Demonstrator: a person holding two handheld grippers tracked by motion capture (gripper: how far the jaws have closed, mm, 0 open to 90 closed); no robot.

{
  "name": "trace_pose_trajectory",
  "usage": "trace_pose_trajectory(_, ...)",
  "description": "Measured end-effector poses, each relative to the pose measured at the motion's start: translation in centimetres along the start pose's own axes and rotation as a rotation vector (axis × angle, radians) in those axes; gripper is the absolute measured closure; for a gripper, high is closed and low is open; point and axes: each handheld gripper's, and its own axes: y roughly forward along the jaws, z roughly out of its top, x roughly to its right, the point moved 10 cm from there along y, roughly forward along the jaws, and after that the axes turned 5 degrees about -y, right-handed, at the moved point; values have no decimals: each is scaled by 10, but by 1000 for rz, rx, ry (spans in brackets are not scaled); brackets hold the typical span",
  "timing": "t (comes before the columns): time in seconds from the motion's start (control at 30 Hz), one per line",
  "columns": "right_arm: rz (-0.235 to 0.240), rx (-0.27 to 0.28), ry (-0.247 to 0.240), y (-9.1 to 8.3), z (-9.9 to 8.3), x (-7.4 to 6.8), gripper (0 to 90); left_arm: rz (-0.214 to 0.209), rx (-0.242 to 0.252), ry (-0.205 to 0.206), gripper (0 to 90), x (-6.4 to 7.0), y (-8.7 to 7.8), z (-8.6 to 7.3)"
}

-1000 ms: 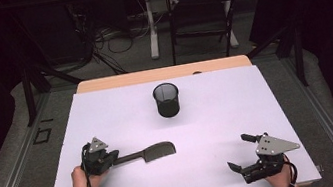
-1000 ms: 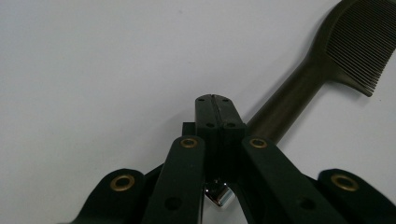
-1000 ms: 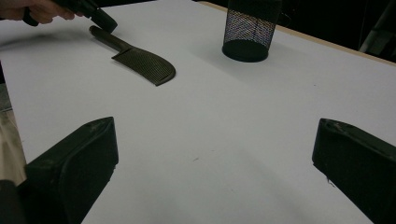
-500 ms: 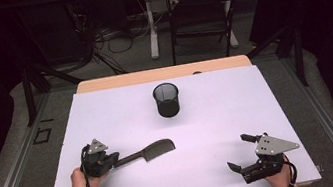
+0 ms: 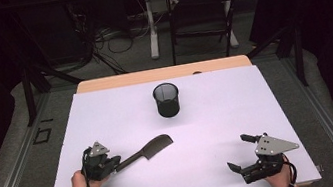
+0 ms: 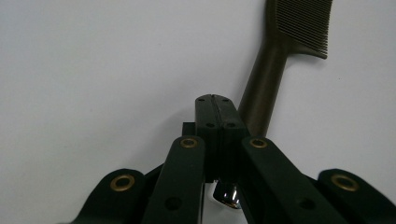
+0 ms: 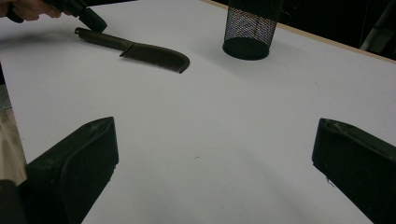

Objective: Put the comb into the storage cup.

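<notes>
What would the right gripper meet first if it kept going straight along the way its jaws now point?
Probably nothing close: the right gripper, jaws wide open, faces bare white table. Farther on, the comb lies left of its line and the mesh cup slightly right; depth is uncertain.

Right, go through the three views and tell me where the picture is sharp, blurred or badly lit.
High view: even light on the white table sheet, dark surroundings, black mesh cup sharp. Left gripper view: dark plastic comb teeth crisp, near linkage soft, a bright glint on a metal part below the shut jaws. Right gripper view: its own black jaws blur at the bottom corners; the comb and cup read clearly.
</notes>
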Motion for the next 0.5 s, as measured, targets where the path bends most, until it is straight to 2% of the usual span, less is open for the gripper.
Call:
trace_pose_trajectory(0.27, 4, -6, 2, 0, 0, -1, 1, -8, 1, -5, 897, 1, -1, 0)
trace_pose_trajectory(0.37, 4, -6, 5, 0, -1, 0, 1, -19, 24, -25, 857, 2, -3, 3)
trace_pose_trajectory(0.5, 0, -3, 5, 0, 0, 0, 1, -29, 37, -17, 765, 2, -7, 6)
